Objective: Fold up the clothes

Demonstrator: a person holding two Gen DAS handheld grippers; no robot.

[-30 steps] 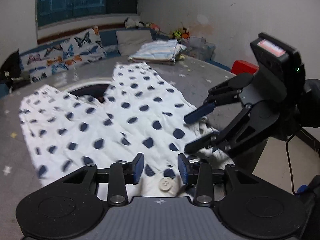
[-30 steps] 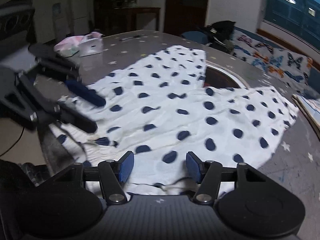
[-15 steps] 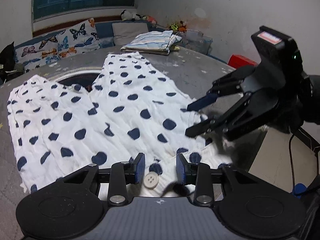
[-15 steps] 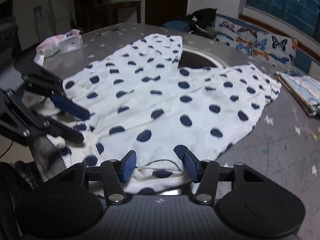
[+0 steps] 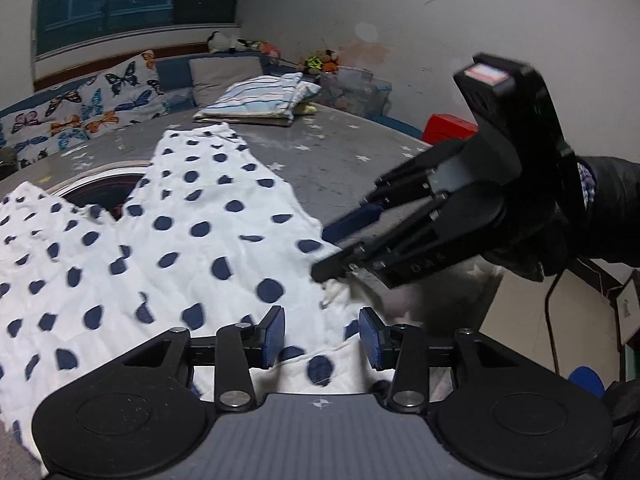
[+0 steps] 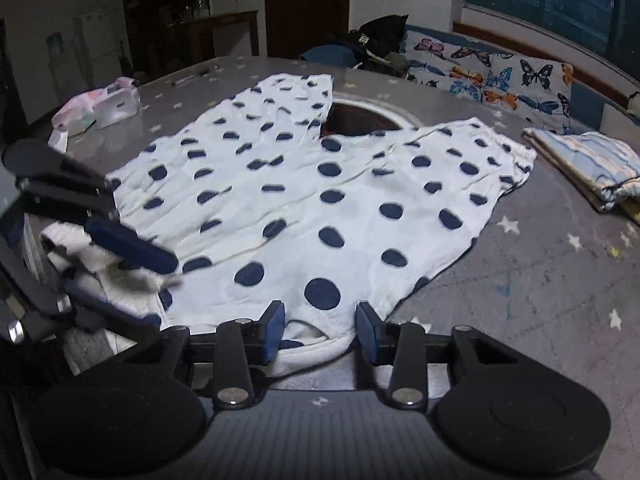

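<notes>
White trousers with dark blue dots (image 5: 192, 240) lie spread on the grey star-patterned table (image 5: 340, 160), legs pointing away; they also show in the right wrist view (image 6: 320, 200). My left gripper (image 5: 322, 342) is open, its blue pads either side of the near waistband hem. My right gripper (image 6: 320, 330) is open over the other waistband corner. Each gripper shows in the other's view, the right one (image 5: 336, 248) and the left one (image 6: 120, 272), both open at the cloth's edge.
A folded striped garment (image 5: 256, 98) lies at the table's far side, also in the right wrist view (image 6: 588, 164). A pink and white pouch (image 6: 96, 106) sits far left. A round dark opening (image 6: 360, 118) lies between the legs. A butterfly-print sofa (image 6: 500, 76) stands behind.
Both grippers have moved in along the waistband hem and stayed open. The white button near my left fingers is no longer in view. The cloth lies flatter.
</notes>
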